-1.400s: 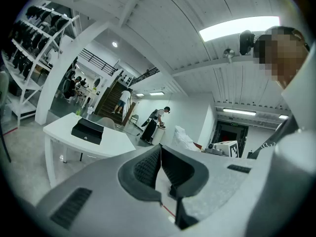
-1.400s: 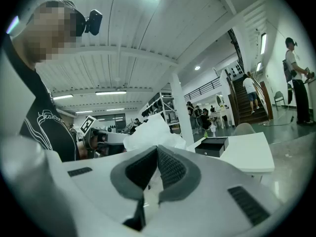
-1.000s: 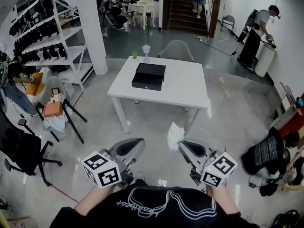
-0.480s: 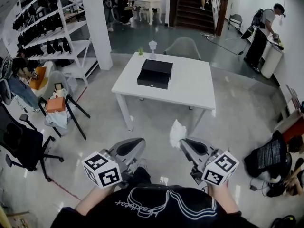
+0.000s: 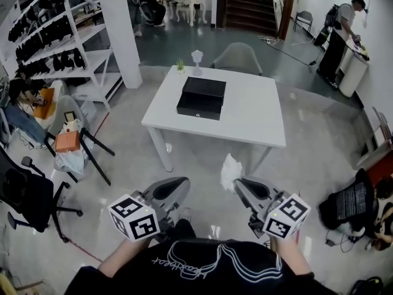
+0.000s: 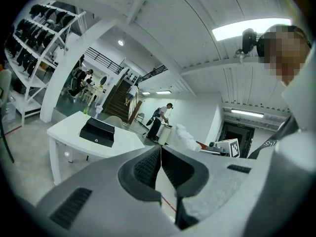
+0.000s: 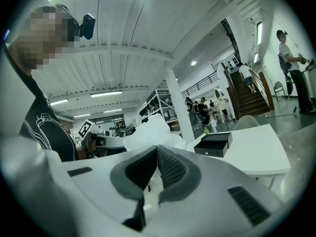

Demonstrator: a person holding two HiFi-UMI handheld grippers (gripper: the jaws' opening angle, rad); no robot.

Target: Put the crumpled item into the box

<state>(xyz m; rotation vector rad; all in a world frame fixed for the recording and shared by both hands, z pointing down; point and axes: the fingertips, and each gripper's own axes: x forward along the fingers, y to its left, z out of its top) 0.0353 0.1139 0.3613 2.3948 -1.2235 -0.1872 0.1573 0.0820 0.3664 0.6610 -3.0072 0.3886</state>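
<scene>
A crumpled white paper wad (image 5: 230,171) sticks up from my right gripper (image 5: 237,184), whose jaws are shut on it. In the right gripper view the paper wad (image 7: 150,131) bulges just beyond the closed right gripper (image 7: 157,148). My left gripper (image 5: 180,182) is shut with nothing in it; in its own view the left gripper (image 6: 160,147) shows its jaws touching. The black box (image 5: 201,96) lies closed on the white table (image 5: 253,117), well ahead of both grippers and above the floor between us. The box (image 7: 213,143) and the box (image 6: 98,132) also show in the gripper views.
A grey chair (image 5: 237,58) stands behind the table, with a small vase (image 5: 197,57) at its far edge. White shelving (image 5: 56,42) and a pillar (image 5: 117,32) are at left, with a black office chair (image 5: 31,195) and a stool with an orange bag (image 5: 67,141). A person (image 5: 359,203) crouches at right.
The view has come closer to the table, which now looks larger and nearer. Both grippers keep their places, and the right one still holds the paper.
</scene>
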